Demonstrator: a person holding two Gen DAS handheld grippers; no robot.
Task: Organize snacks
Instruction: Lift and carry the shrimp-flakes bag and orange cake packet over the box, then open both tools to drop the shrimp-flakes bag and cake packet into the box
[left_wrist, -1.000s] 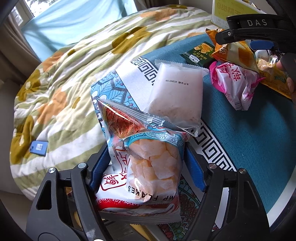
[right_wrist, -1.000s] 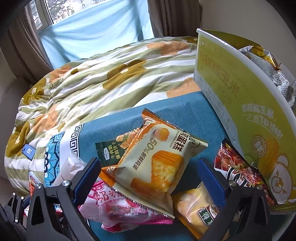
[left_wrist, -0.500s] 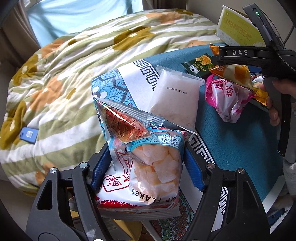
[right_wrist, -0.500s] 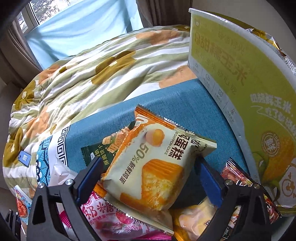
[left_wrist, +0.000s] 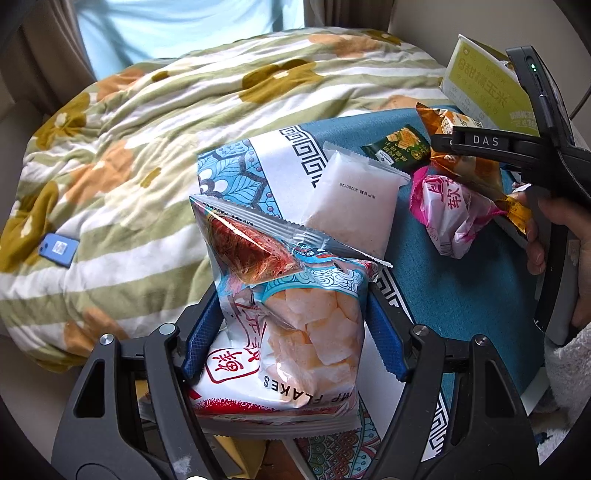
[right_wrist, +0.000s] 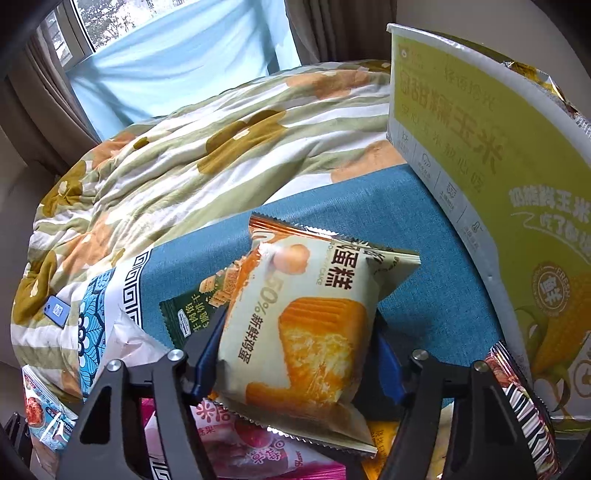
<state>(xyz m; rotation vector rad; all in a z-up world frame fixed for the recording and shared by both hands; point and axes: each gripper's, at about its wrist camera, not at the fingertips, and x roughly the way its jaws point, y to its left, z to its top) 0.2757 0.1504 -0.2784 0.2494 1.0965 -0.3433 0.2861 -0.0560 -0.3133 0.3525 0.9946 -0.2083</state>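
Our left gripper is clamped on a bag of shrimp flakes, its blue pads pressing both sides of the pack and holding it clear of the blue cloth. Our right gripper is closing its jaws on an egg cake pack, which sits between the blue pads with both of them against its sides. Just beyond the shrimp flakes, a white sachet lies near the cloth's patterned left edge. Further along the cloth a dark green biscuit pack lies flat toward the far edge, and a pink-and-white wrapped snack lies beside it, under the right gripper. Beneath the egg cake we see more packs piled at the near edge, among them a pink wrapper. A yellow-green corn box stands at the cloth's right edge with snacks showing over its rim. The cloth lies on a floral quilt, and a small blue tag rests on the quilt well to the left.
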